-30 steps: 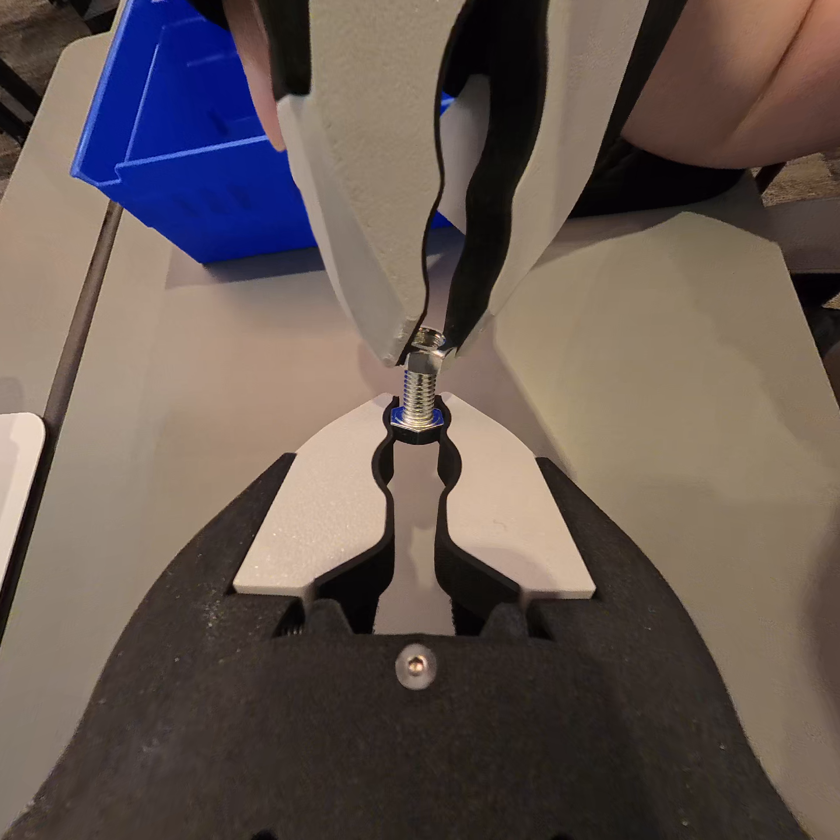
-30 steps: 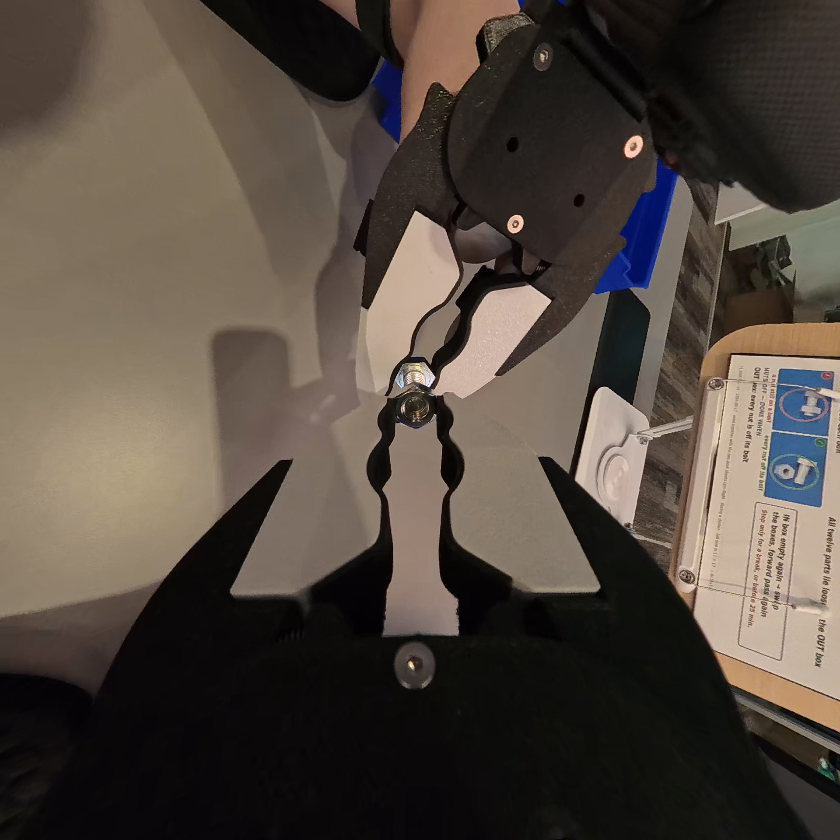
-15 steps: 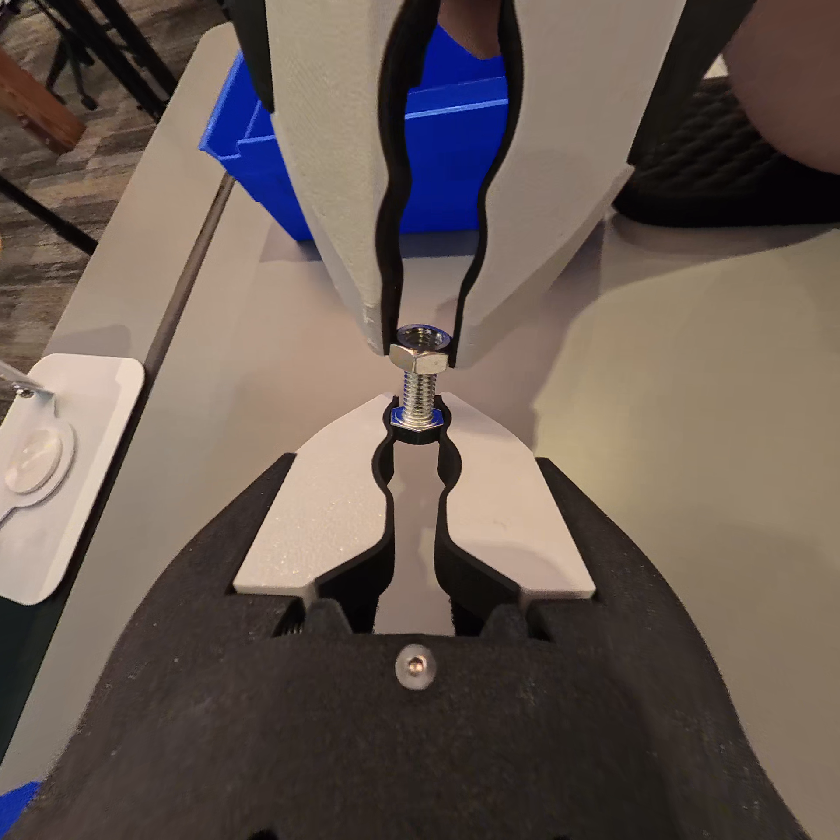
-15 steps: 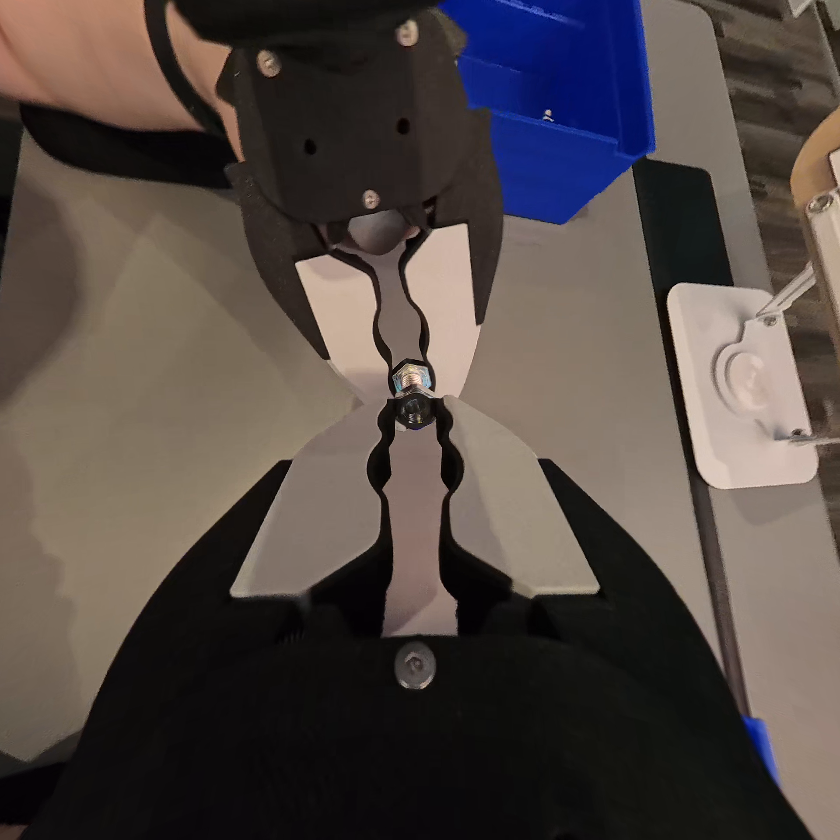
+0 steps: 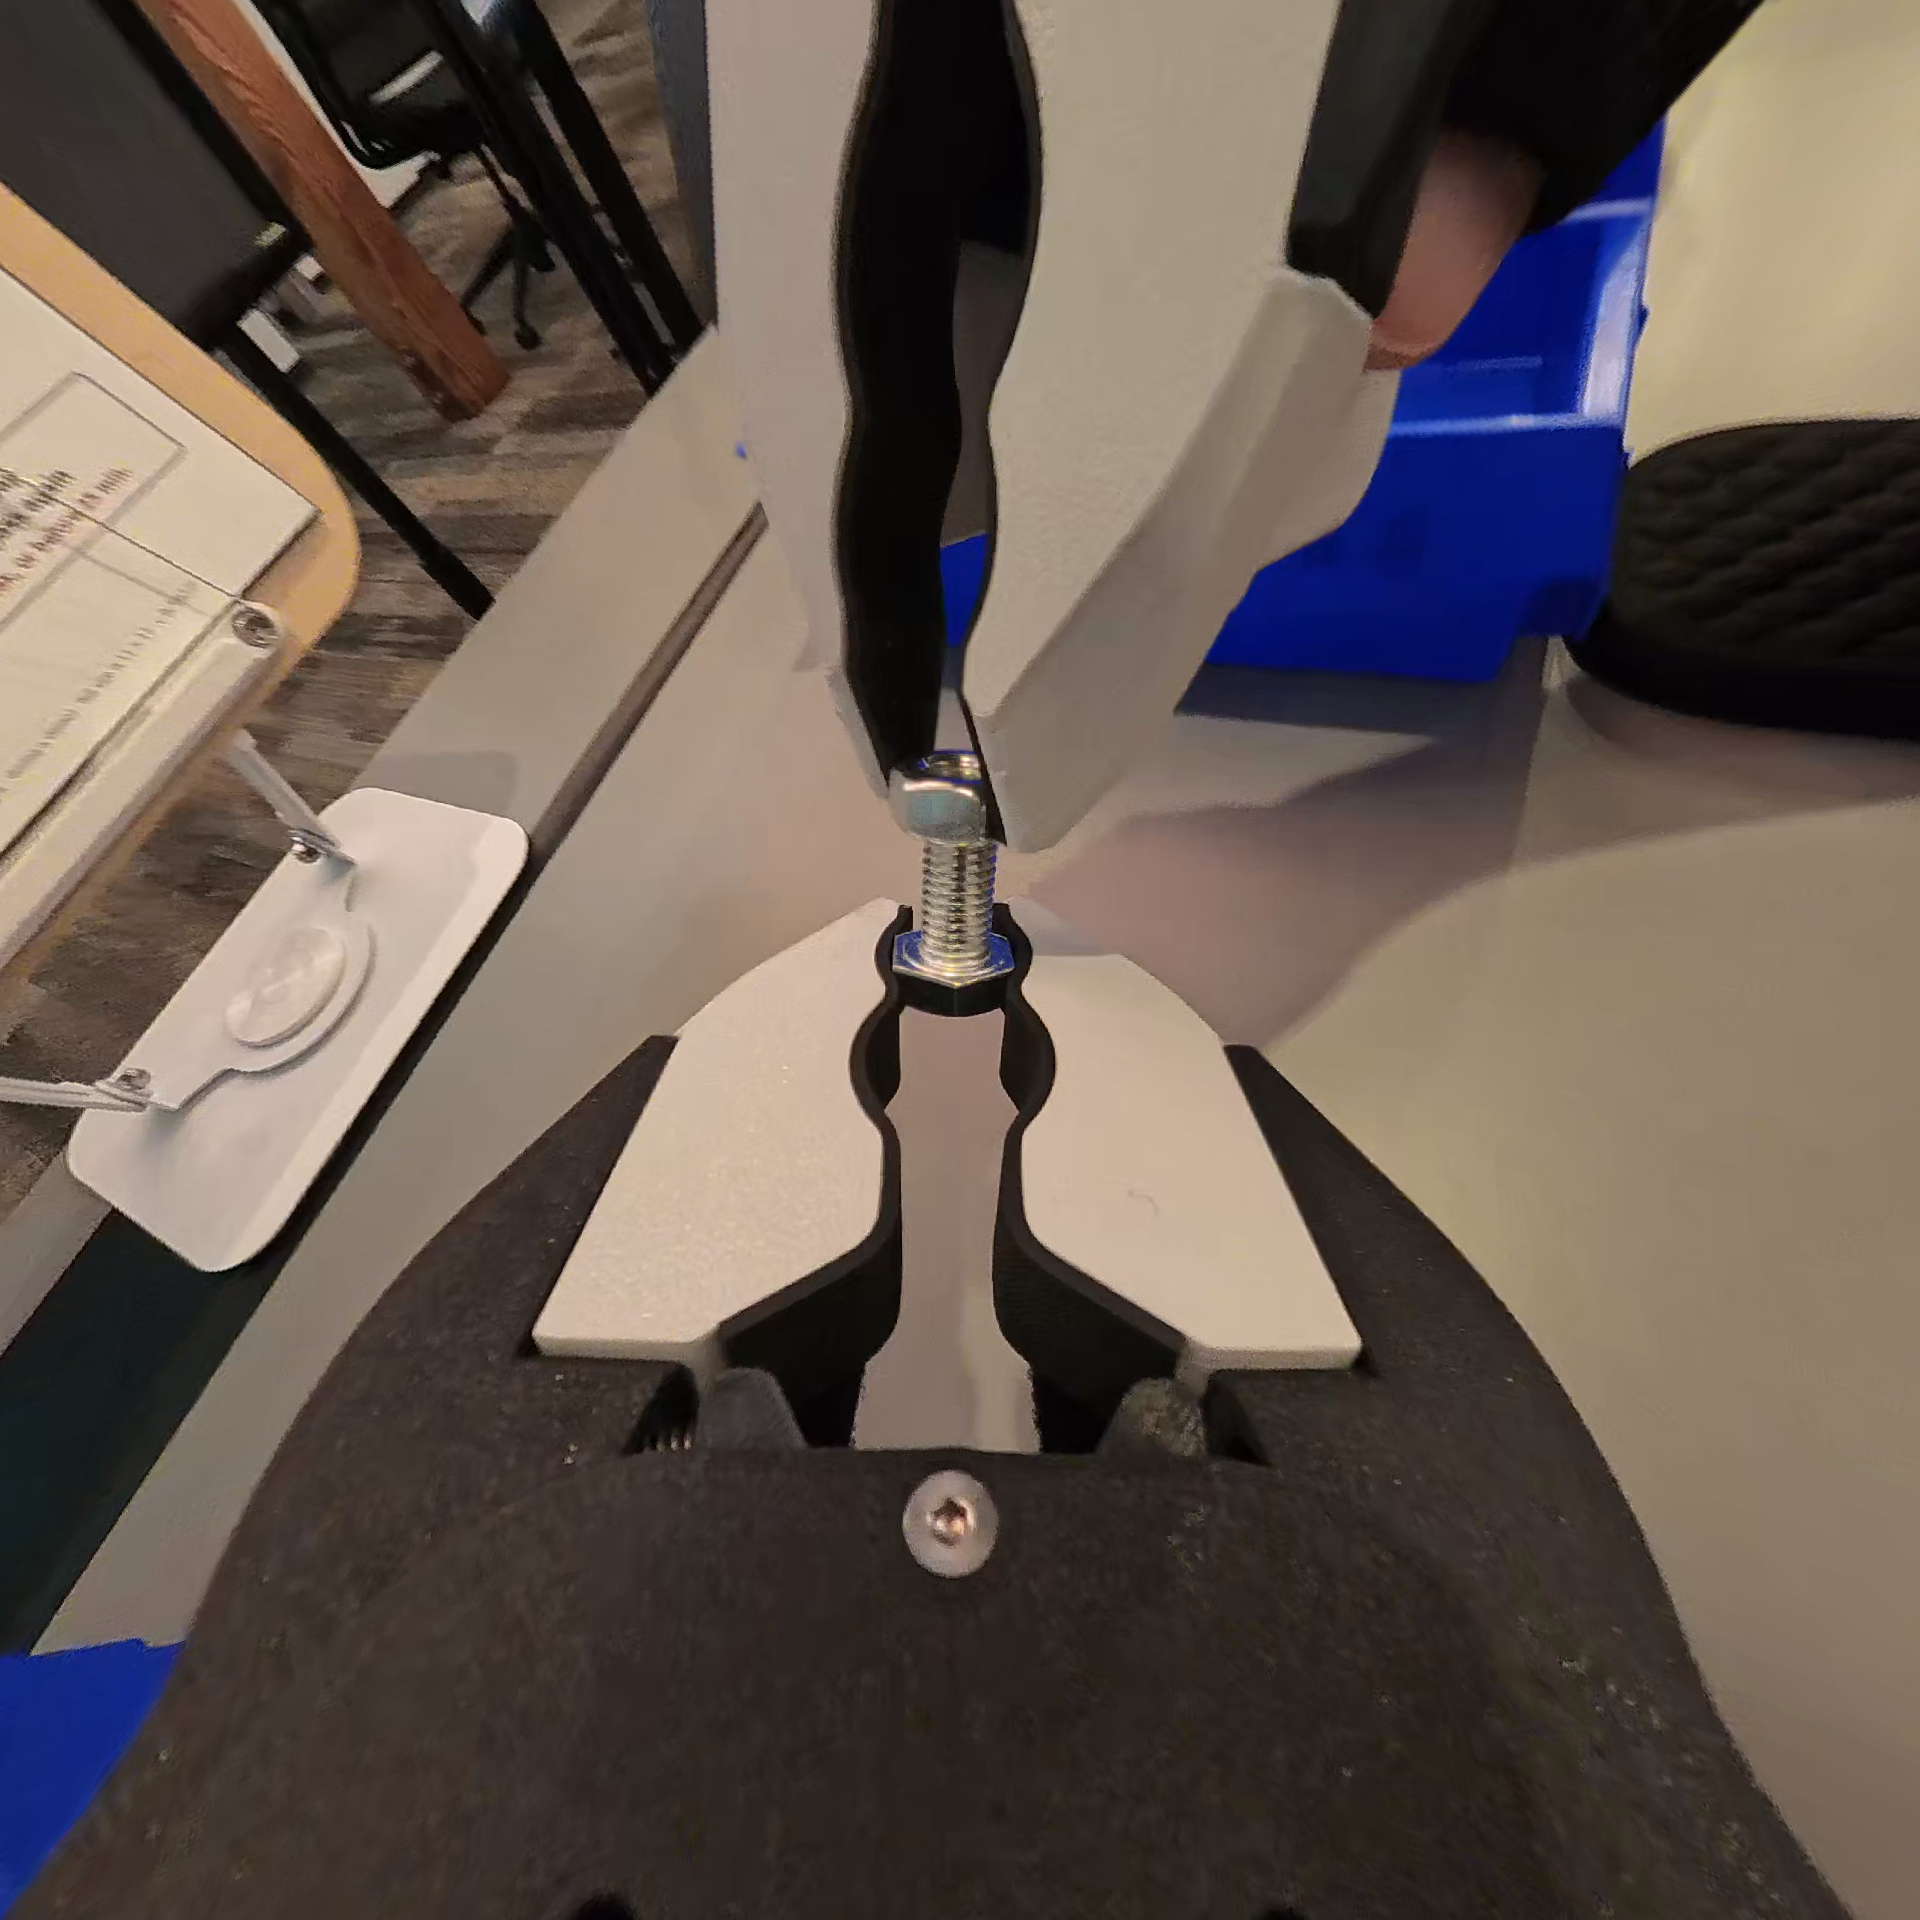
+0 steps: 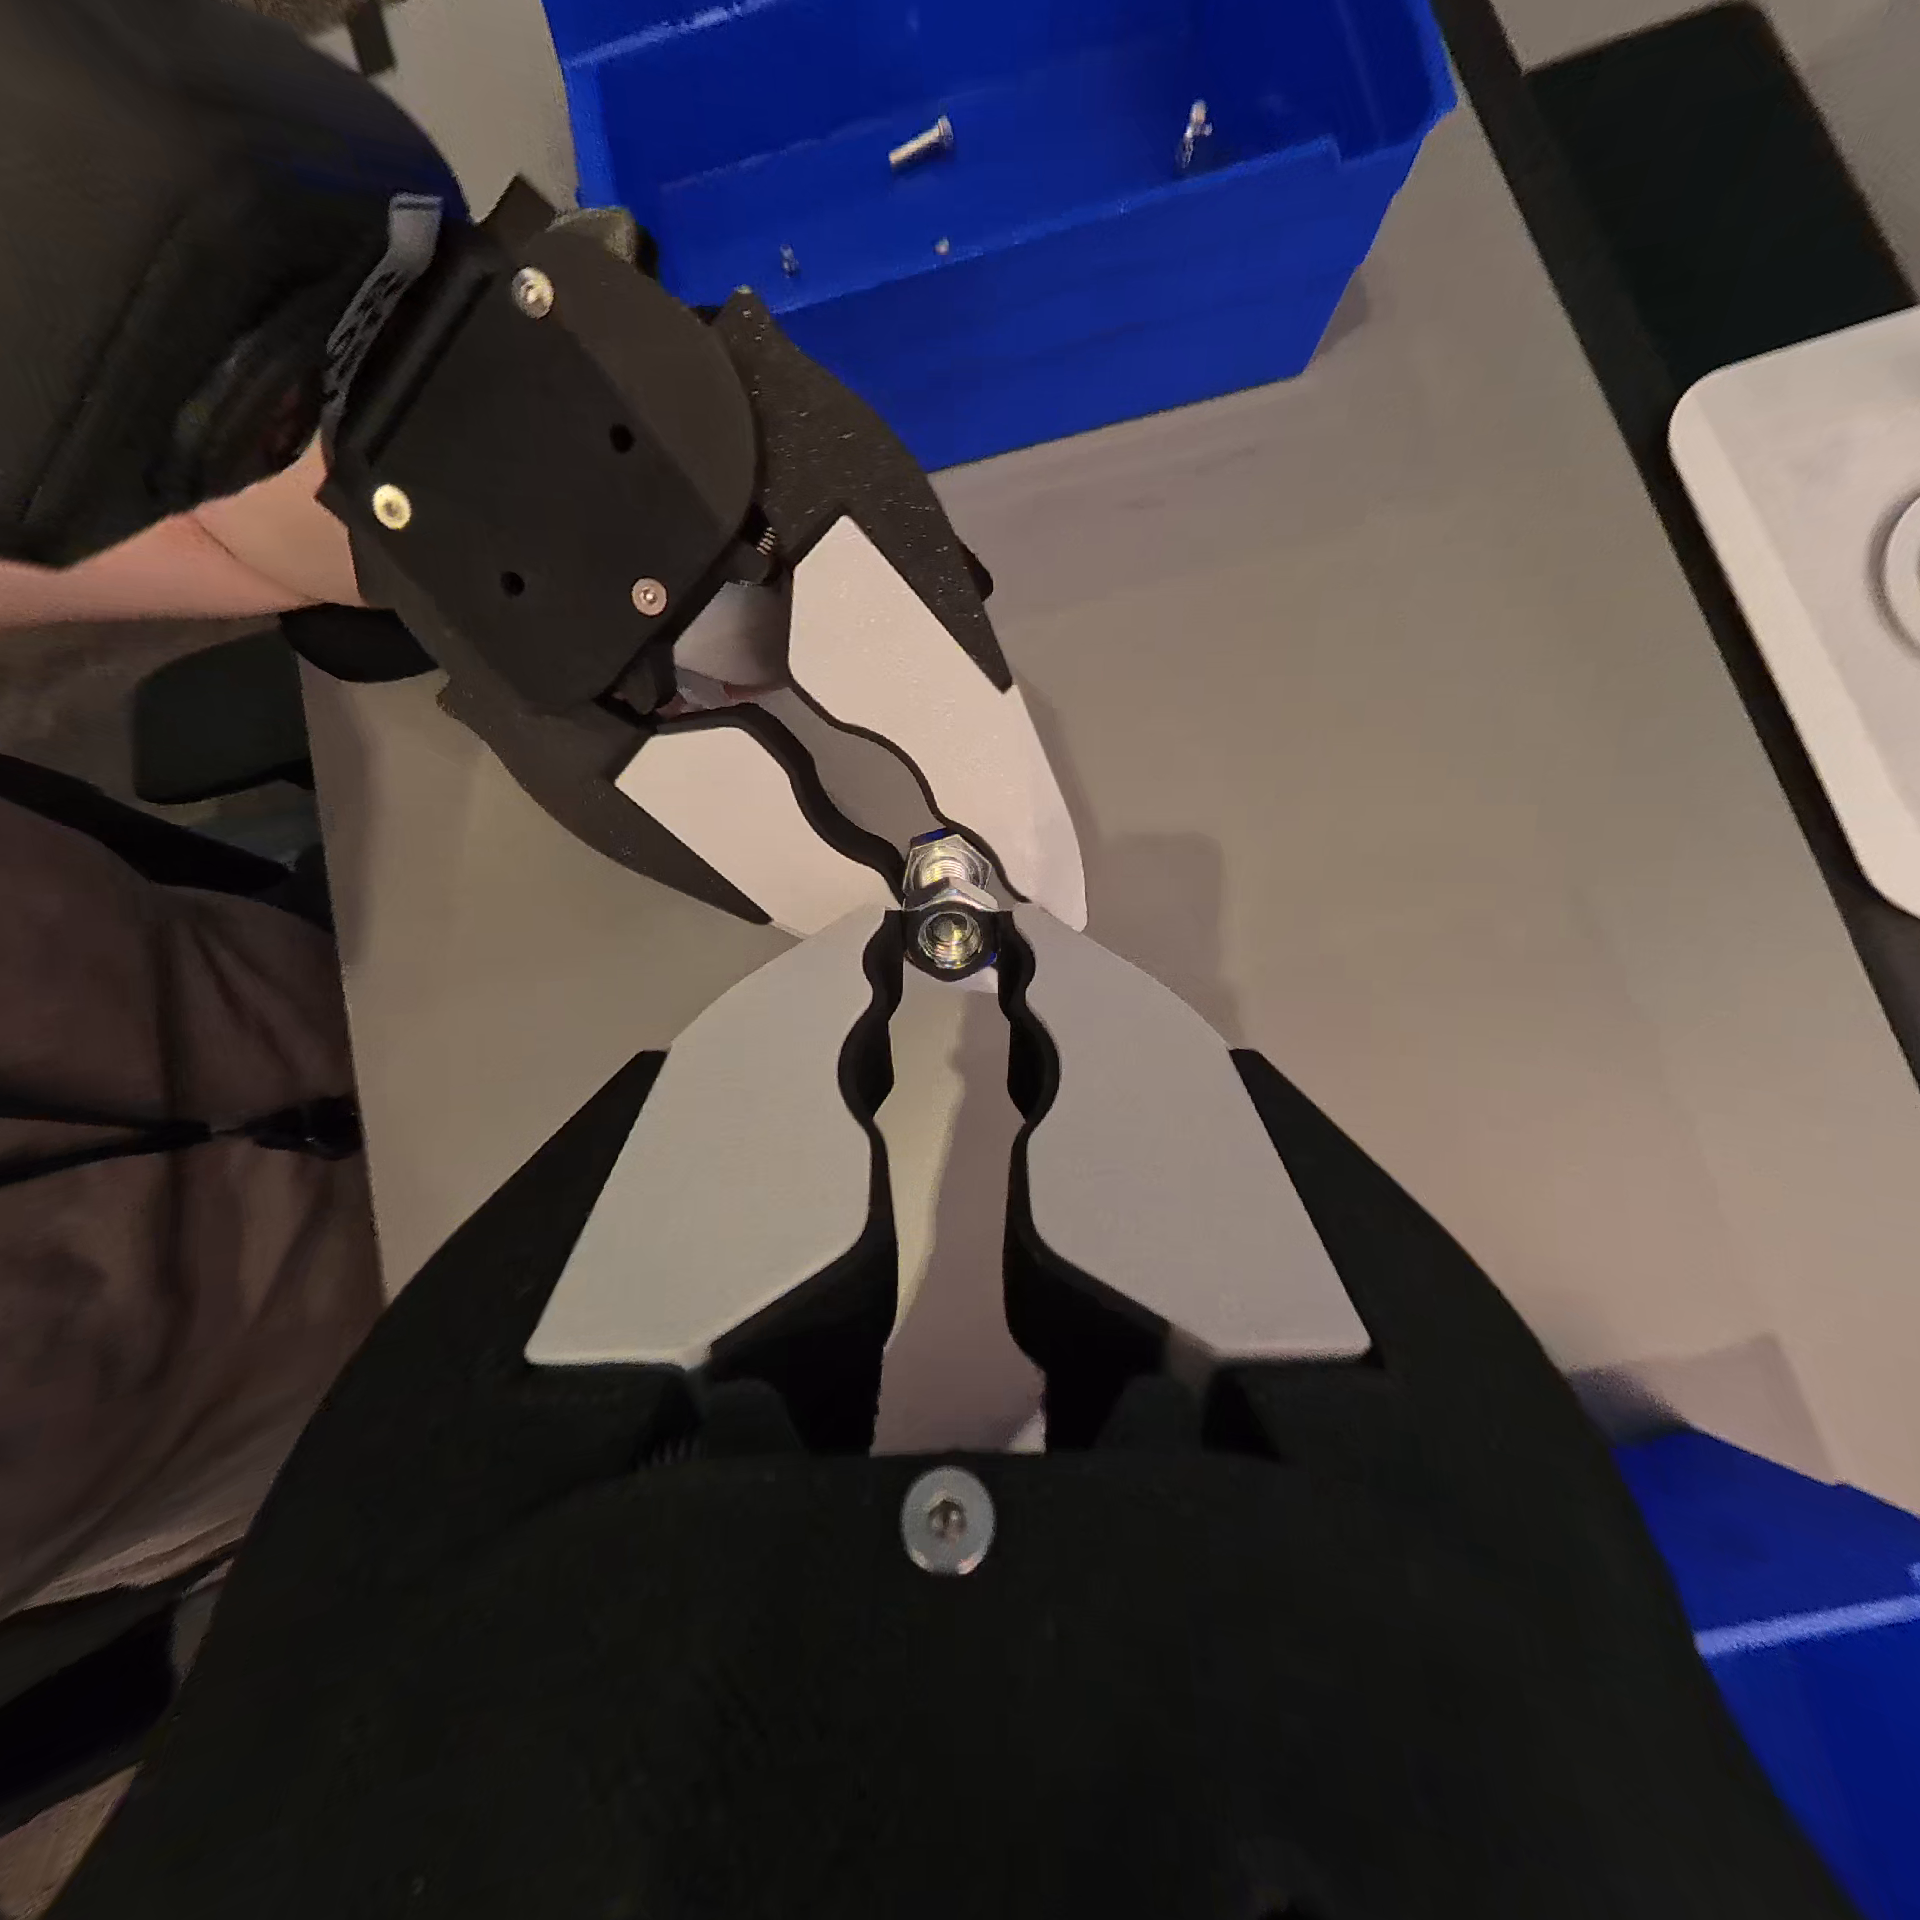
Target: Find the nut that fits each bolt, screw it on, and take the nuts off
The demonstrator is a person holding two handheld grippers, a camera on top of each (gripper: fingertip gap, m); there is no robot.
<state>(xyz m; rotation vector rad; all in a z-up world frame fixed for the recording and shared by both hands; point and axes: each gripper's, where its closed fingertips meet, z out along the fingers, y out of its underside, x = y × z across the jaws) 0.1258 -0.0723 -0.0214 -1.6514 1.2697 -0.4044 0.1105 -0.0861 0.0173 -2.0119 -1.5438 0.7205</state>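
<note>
A silver bolt (image 5: 951,899) is held between both grippers above the grey table (image 5: 1558,1143). My left gripper (image 5: 951,961) is shut on the bolt's hex head, with the threaded shaft pointing away from it. My right gripper (image 5: 940,805) comes in from above and is shut on a silver nut (image 5: 938,798) at the tip of the thread. In the right wrist view, the right gripper (image 6: 948,935) holds the nut (image 6: 945,935) end-on. The left gripper (image 6: 935,868) grips the bolt just behind it.
A blue bin (image 6: 997,312) holding a few small screws stands on the table behind the grippers and also shows in the left wrist view (image 5: 1455,520). A white stand base (image 5: 291,1039) lies off the table's edge. A second blue bin's corner (image 6: 1818,1714) is near the right gripper. There is about 4 centimeters between the tips of the two grippers.
Both grippers have turned relative to each other about the bolt's axis, and the background has swung round in both views. The nut stays at the tip of the thread.
</note>
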